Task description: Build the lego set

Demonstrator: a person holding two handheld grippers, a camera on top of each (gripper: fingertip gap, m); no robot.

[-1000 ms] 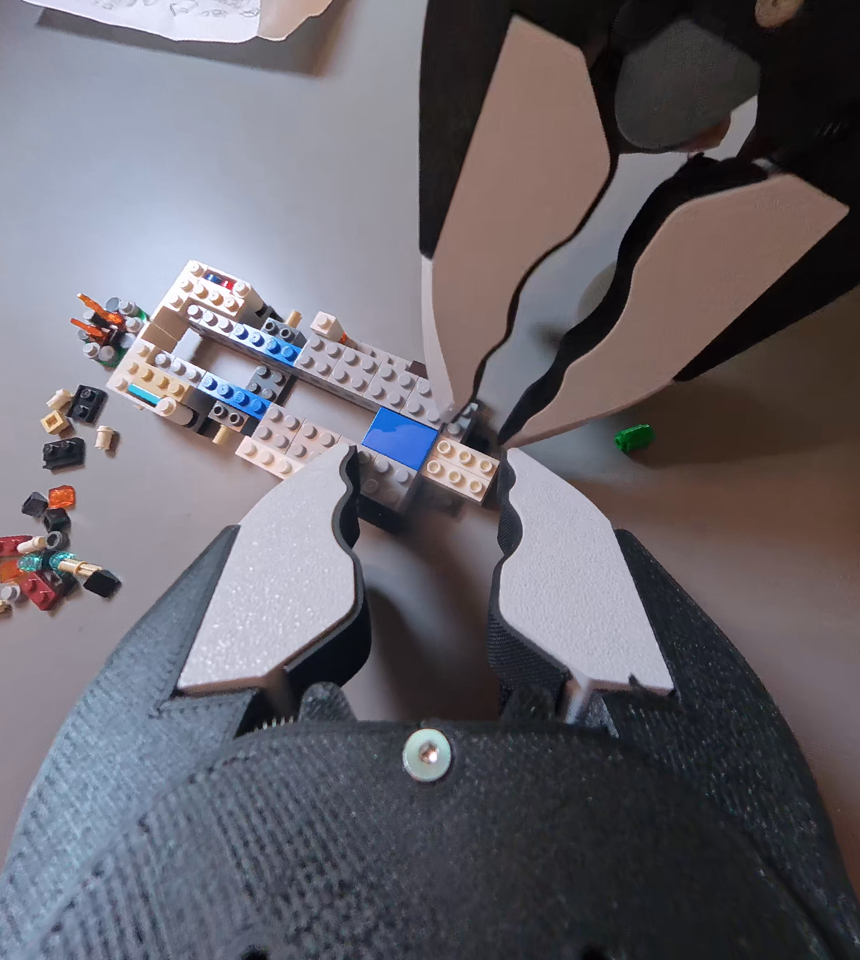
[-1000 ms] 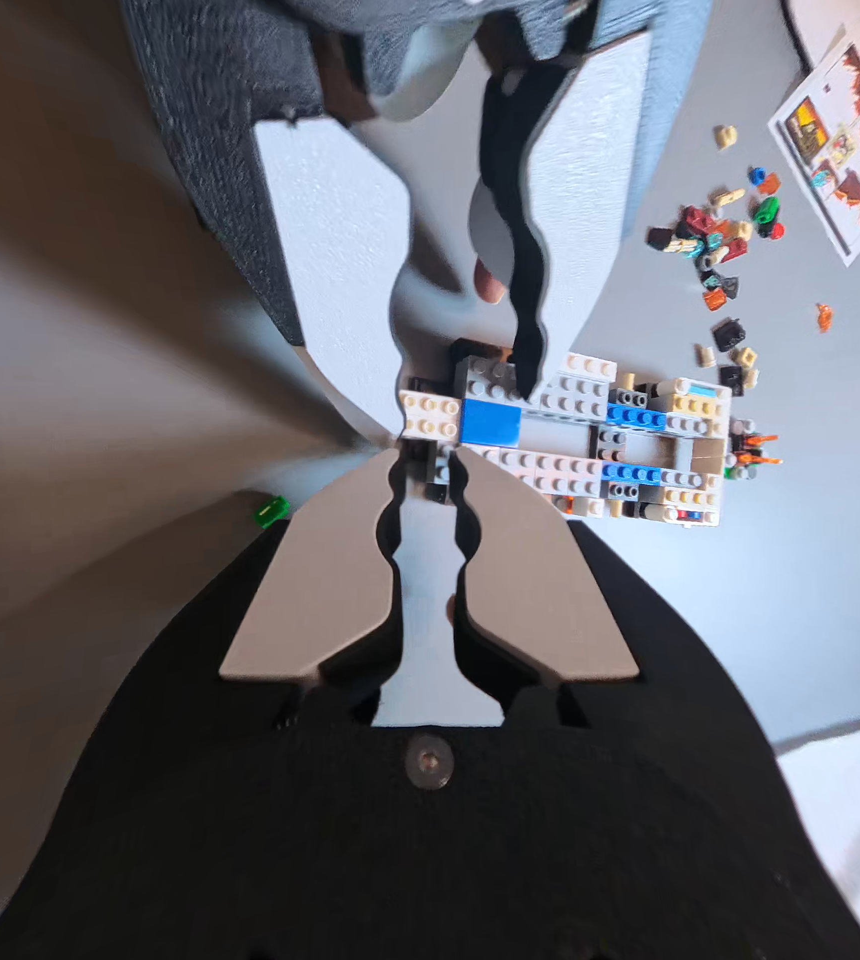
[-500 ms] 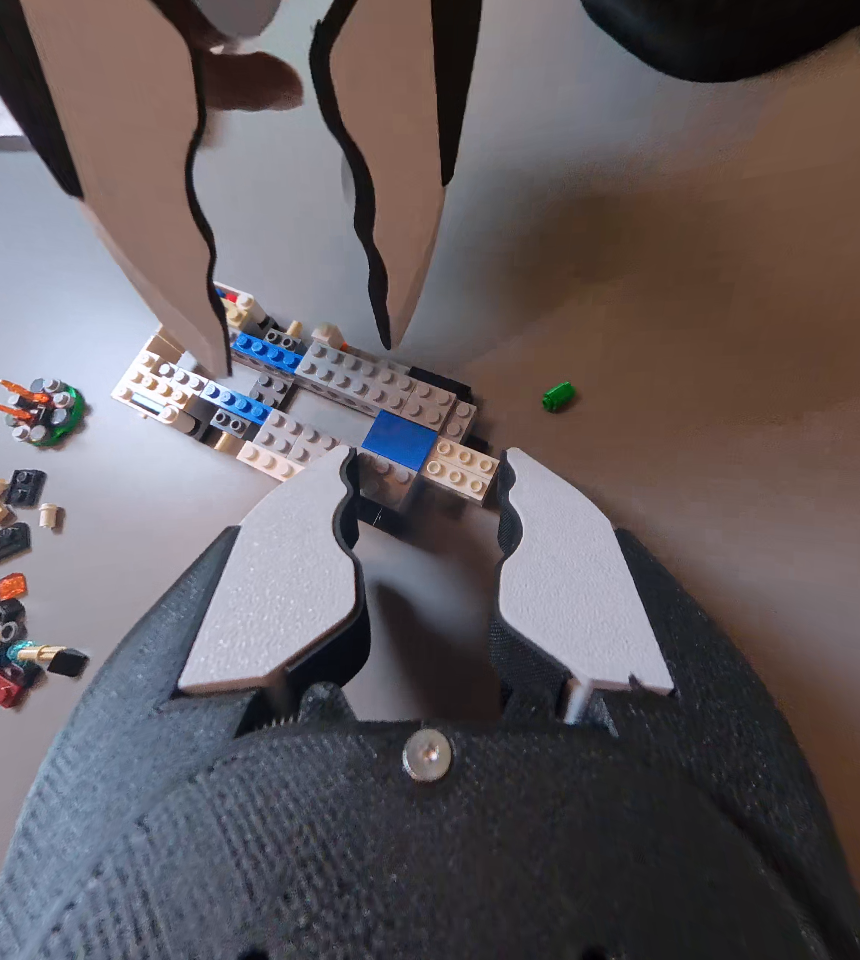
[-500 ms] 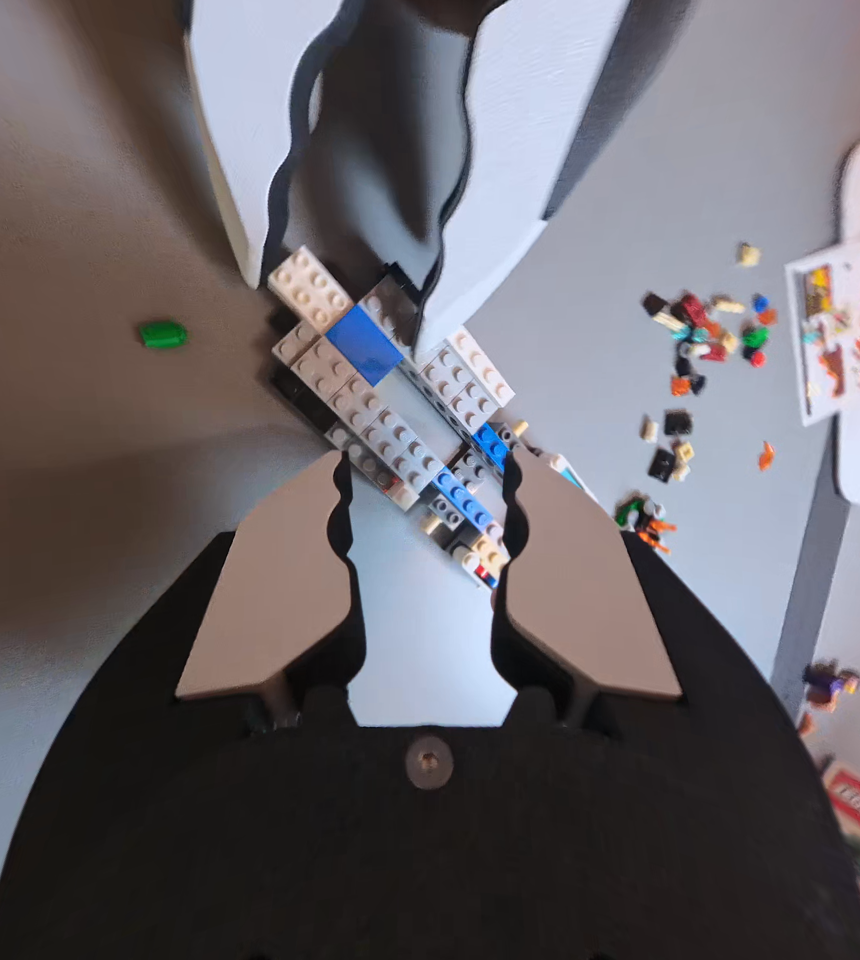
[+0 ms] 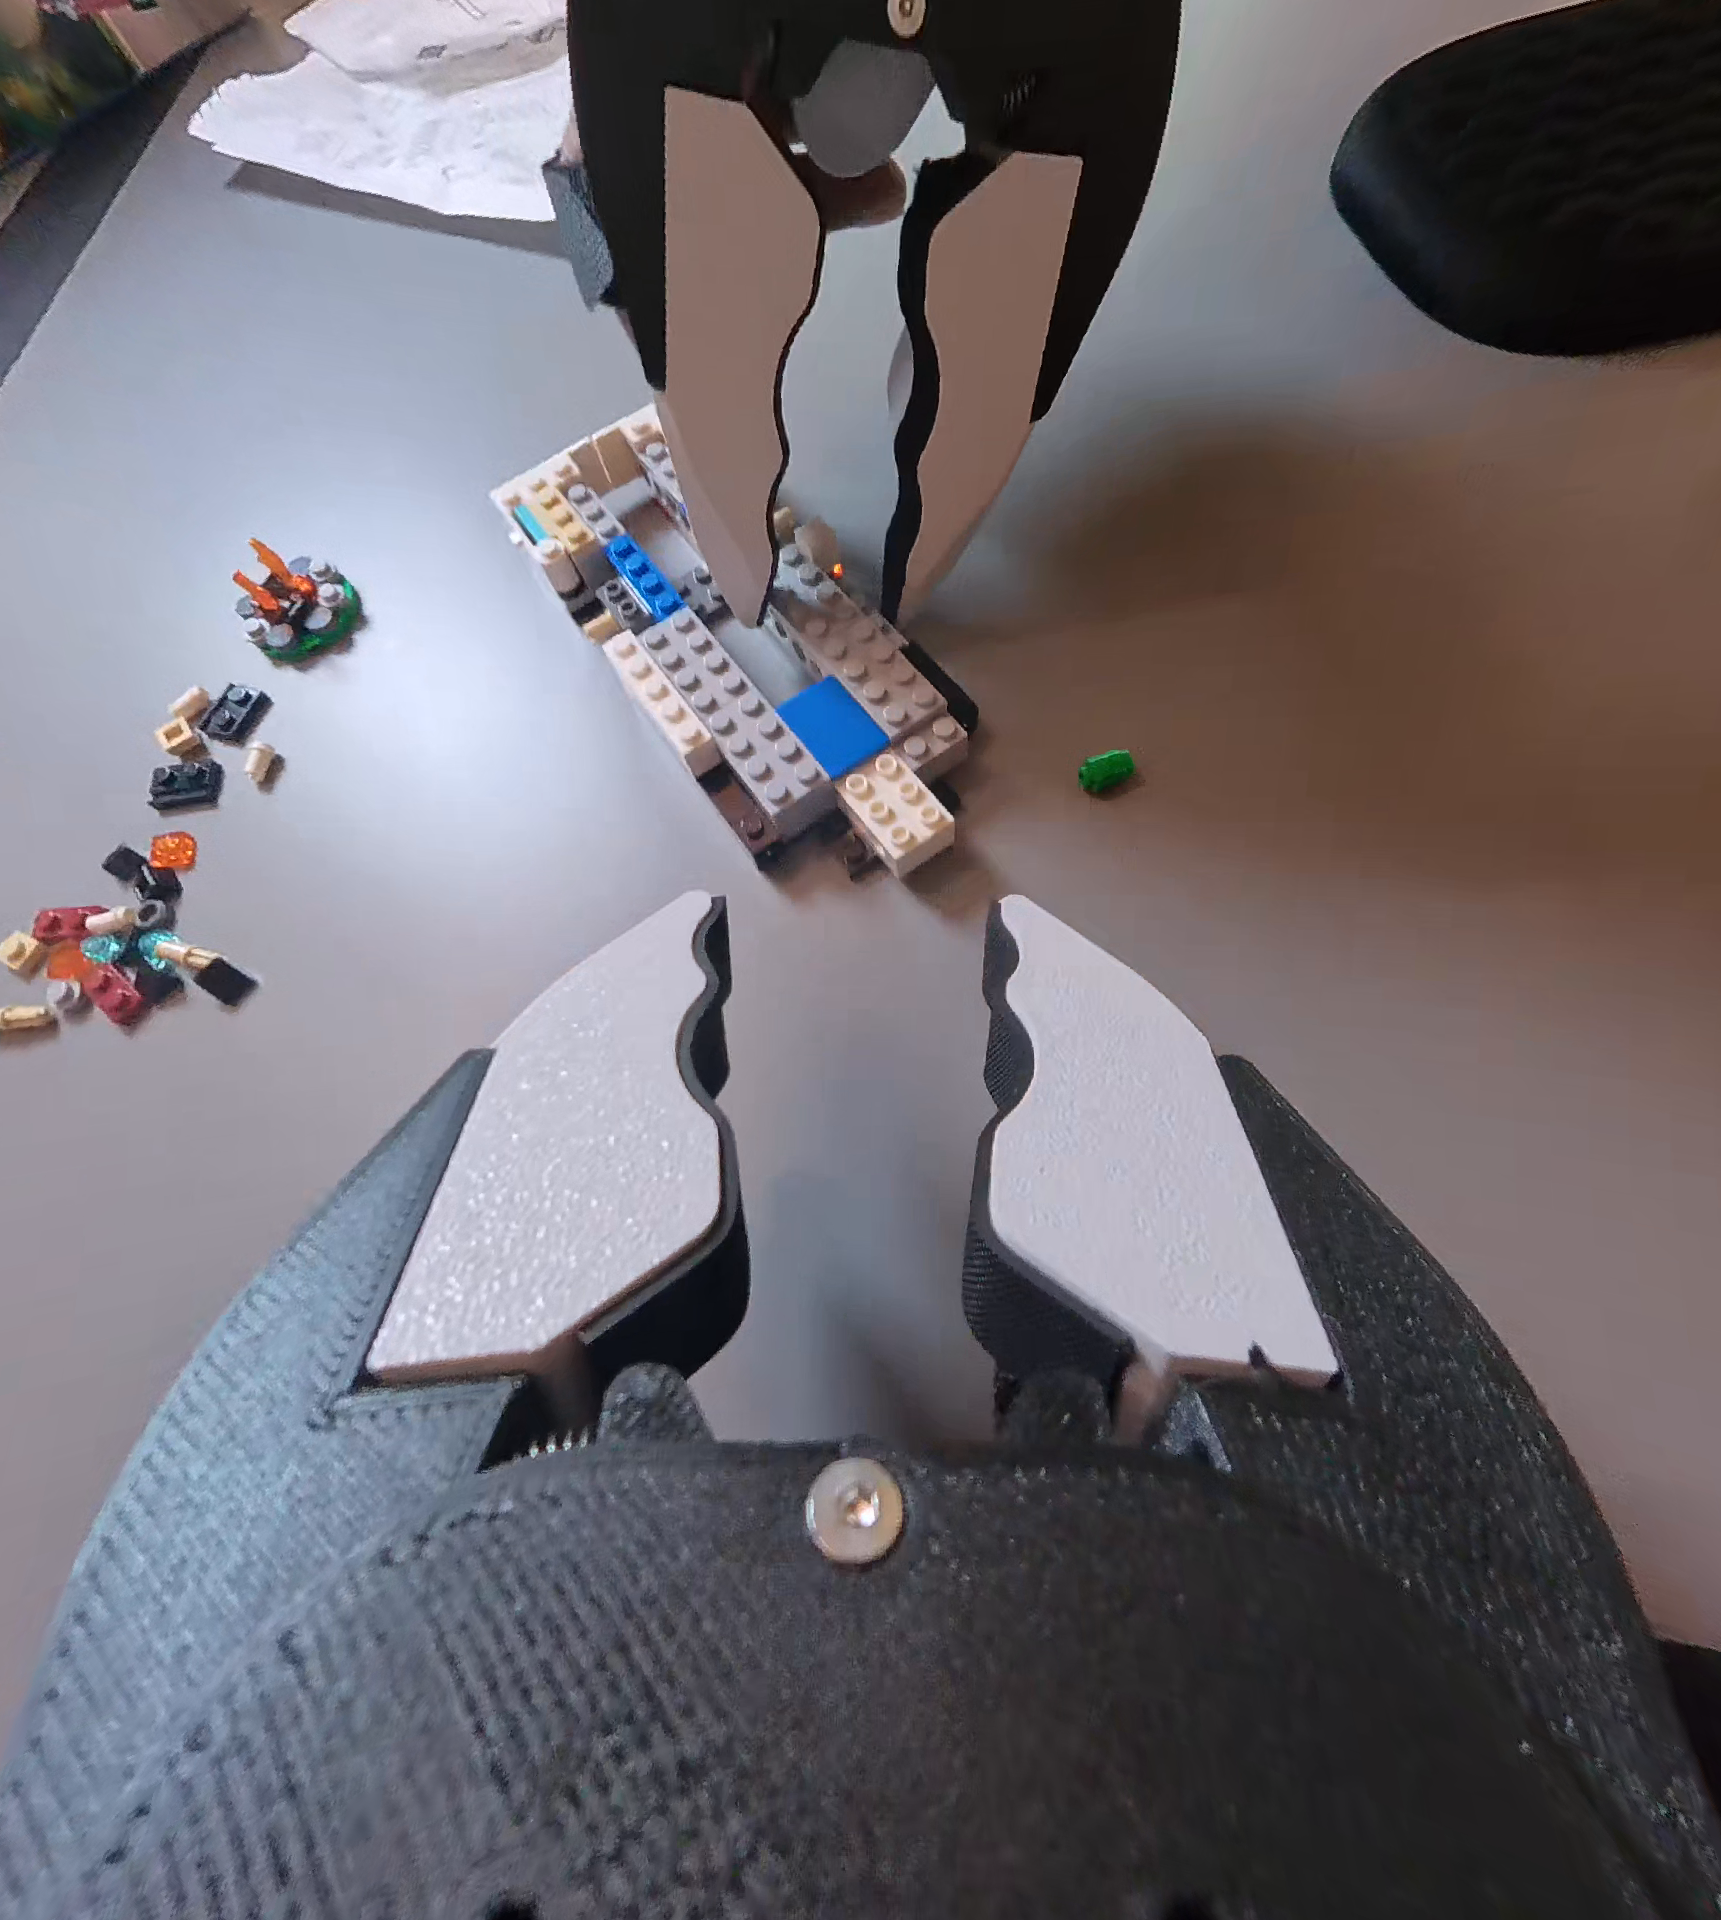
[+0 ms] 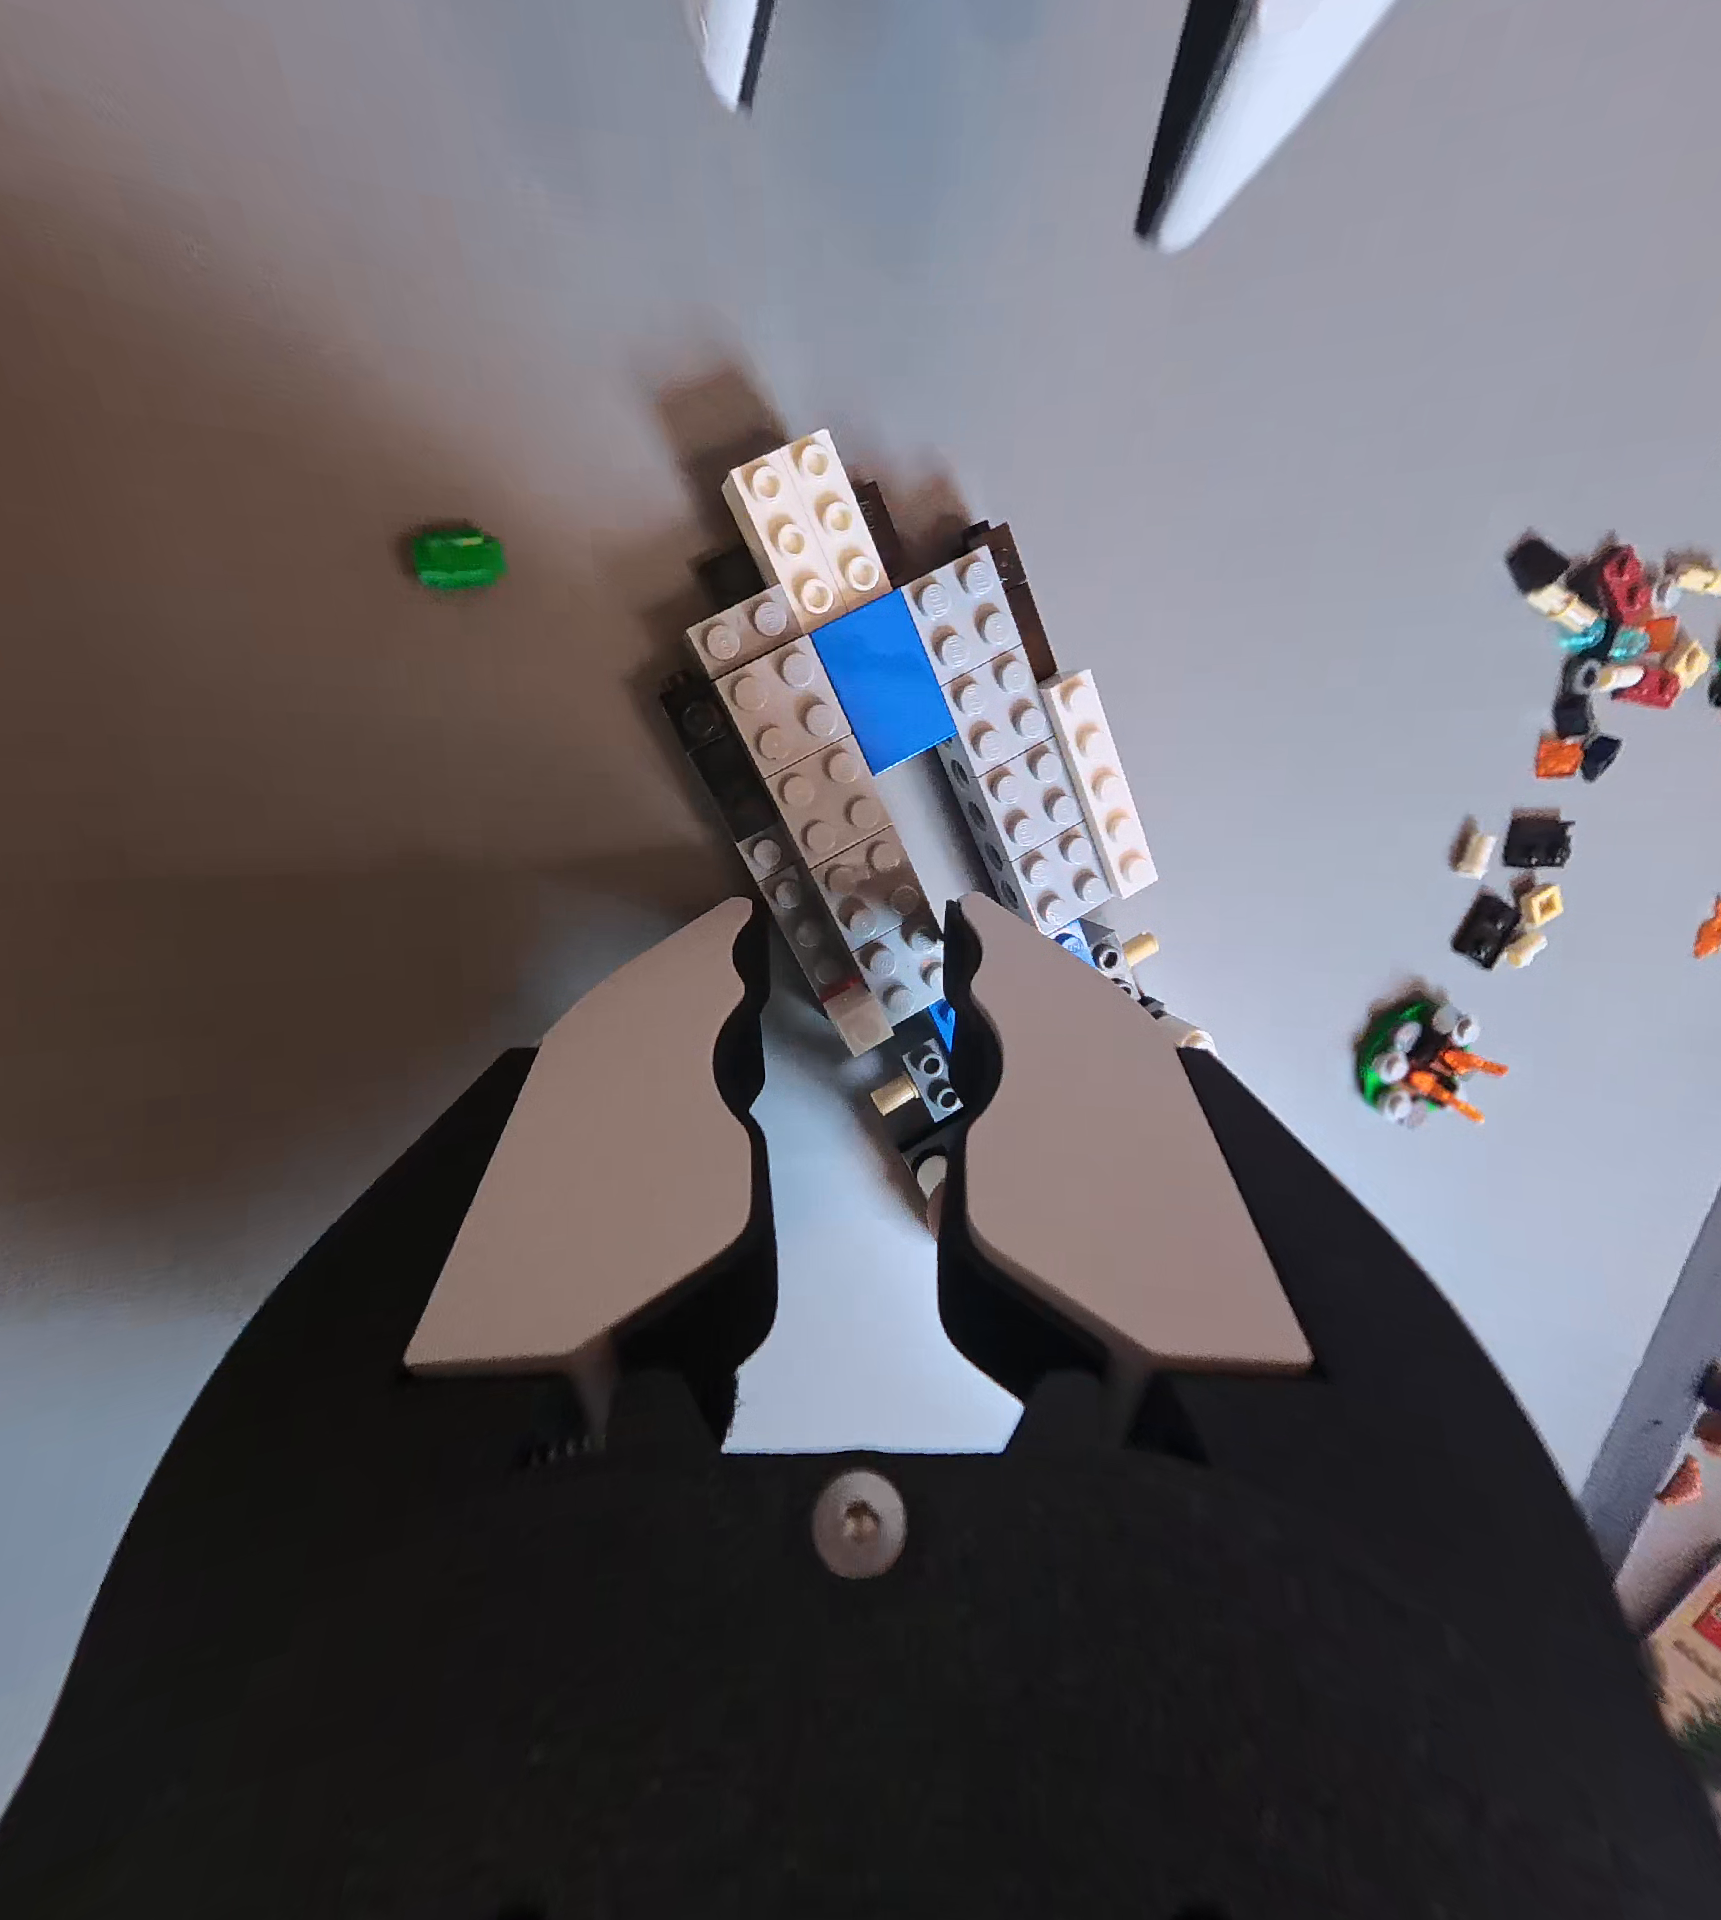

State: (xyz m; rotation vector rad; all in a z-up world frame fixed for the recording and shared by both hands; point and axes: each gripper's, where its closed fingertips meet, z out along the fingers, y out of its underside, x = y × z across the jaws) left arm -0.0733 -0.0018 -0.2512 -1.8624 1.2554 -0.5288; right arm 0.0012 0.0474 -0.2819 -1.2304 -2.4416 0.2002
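Brick model (image 5: 731,686): hard plastic, studded tops, slight sheen; blue tile (image 5: 832,727) smooth and glossy. Table (image 5: 420,416): smooth matt grey. Left gripper (image 5: 856,914): grey finger plates (image 5: 565,1143) grainy and matt; black body woven-textured, with a shiny metal screw (image 5: 854,1509). Papers (image 5: 388,114) at 11 o'clock: white, creased. Loose pieces (image 5: 87,956) at 9 o'clock: plastic, some translucent.

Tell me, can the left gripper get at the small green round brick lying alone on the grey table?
Probably yes. The left gripper is open and empty, and the green brick lies alone on bare table just ahead to its right, clear of the brick model.
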